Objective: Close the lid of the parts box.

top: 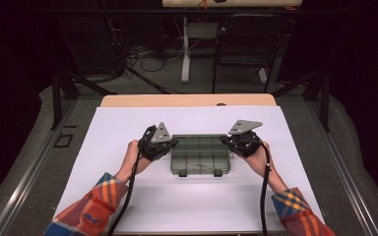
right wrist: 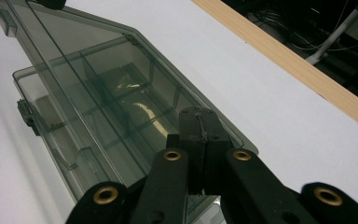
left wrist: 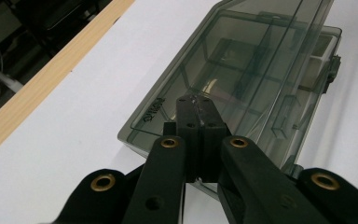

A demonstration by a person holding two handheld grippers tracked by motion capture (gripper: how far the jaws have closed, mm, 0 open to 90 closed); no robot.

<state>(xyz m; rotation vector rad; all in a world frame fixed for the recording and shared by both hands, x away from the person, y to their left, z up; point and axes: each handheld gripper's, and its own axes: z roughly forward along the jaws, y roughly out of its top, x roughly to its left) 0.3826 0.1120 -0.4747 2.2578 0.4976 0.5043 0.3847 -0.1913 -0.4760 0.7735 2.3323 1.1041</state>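
A smoky clear plastic compartment box [top: 200,154] lies in the middle of the white table cover, its two latches toward the person. Its lid [left wrist: 242,60] [right wrist: 98,70] stands tilted up off the base along the latch side. My left gripper [top: 175,142] [left wrist: 198,103] is shut, with its tips against the lid's left end. At the lid's right end, my right gripper [top: 224,139] [right wrist: 200,116] is shut too. I see nothing between either pair of jaws. The compartments look empty through the lid.
A white sheet [top: 128,196] covers the table, with a bare wooden strip [top: 187,100] along its far edge. Beyond the table stand a dark chair [top: 248,44], a table leg and loose cables on the floor.
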